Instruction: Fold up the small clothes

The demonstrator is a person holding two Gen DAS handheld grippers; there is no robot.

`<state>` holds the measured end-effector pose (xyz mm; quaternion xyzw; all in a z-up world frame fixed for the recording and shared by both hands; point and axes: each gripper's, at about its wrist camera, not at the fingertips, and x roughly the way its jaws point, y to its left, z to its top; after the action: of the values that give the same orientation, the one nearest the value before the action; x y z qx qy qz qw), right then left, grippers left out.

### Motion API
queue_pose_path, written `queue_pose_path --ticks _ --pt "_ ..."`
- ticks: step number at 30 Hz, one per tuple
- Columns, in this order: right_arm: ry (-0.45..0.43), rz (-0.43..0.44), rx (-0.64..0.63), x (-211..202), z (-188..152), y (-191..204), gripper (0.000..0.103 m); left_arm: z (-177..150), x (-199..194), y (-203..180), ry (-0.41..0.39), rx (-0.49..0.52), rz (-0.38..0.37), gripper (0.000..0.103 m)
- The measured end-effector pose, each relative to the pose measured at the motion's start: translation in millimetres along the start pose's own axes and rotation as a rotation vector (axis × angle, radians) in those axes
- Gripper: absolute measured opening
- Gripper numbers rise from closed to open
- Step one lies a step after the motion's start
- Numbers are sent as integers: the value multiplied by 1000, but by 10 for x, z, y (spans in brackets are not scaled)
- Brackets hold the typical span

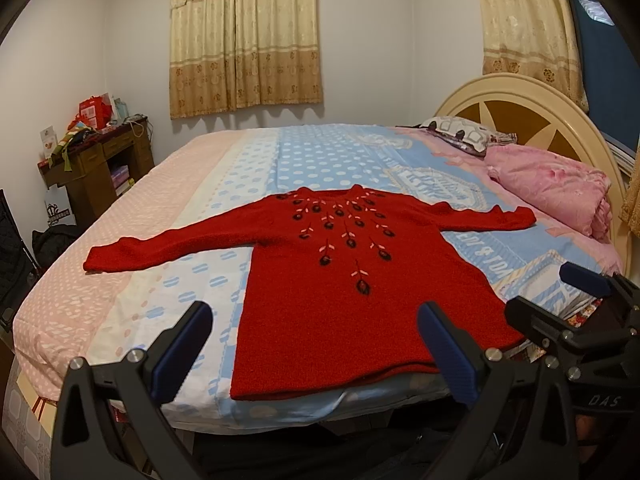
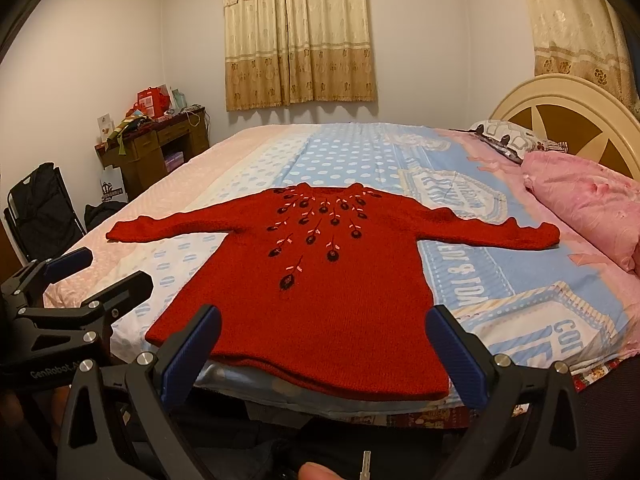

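Observation:
A small red knitted sweater with dark flower embroidery lies flat and face up on the bed, sleeves spread to both sides, hem toward me; it also shows in the right wrist view. My left gripper is open and empty, held just before the hem near the bed's front edge. My right gripper is open and empty, also in front of the hem. The right gripper shows at the right of the left wrist view, and the left gripper at the left of the right wrist view.
The bed has a pink and blue dotted sheet. A folded pink quilt and a pillow lie by the headboard. A cluttered wooden desk and a black chair stand on the left.

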<state>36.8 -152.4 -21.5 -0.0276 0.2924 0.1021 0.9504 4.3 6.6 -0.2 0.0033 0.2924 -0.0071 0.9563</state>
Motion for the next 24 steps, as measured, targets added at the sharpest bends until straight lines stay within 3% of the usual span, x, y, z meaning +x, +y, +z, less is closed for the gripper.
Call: queue_pose_path --ticks 24 --pt "23 8 -8 65 -25 14 102 -26 12 -39 3 1 -2 103"
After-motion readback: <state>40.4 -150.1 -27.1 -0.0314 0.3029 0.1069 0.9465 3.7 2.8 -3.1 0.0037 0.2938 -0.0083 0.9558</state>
